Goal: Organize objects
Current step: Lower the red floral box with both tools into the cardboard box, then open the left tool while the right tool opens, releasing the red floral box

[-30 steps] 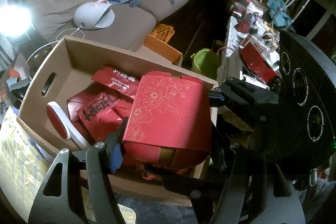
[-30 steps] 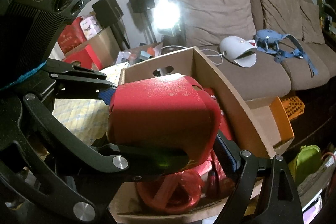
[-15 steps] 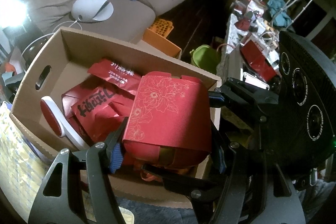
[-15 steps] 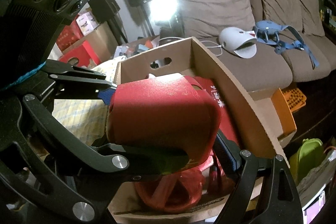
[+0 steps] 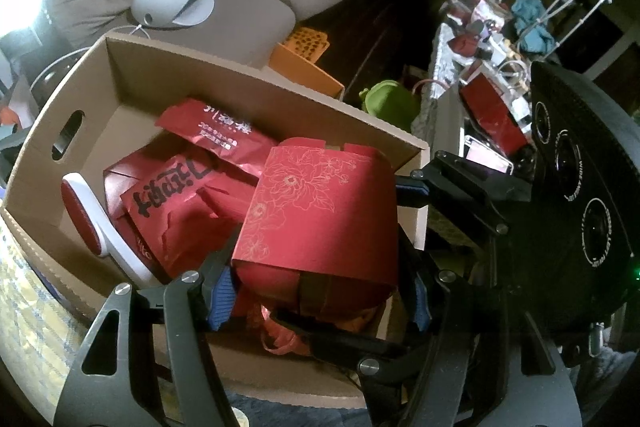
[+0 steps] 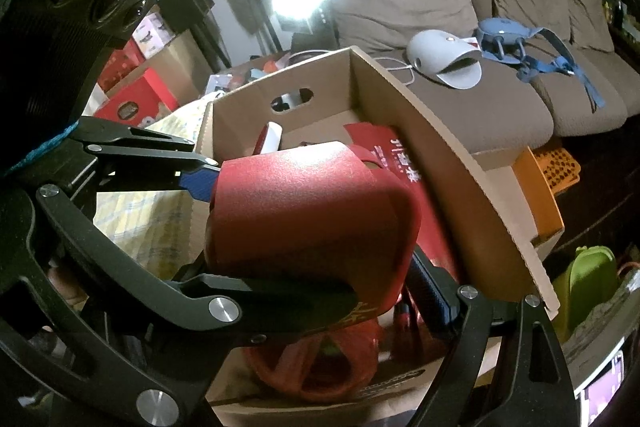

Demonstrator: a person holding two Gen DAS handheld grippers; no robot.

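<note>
Left claw (image 5: 316, 291) and right claw (image 6: 308, 239) both clamped on red gift box (image 5: 324, 211), held over cardboard box (image 5: 248, 83).

1. The left gripper (image 5: 318, 301) points steeply downward, its blue-padded fingers at 7 and 5 o'clock in its own view, pressed on opposite sides of a red box (image 5: 324, 211).
2. The right gripper (image 6: 312, 235) tilts down less steeply, clamping the same box, with pads at 10 and 5 o'clock in its own view.
</note>
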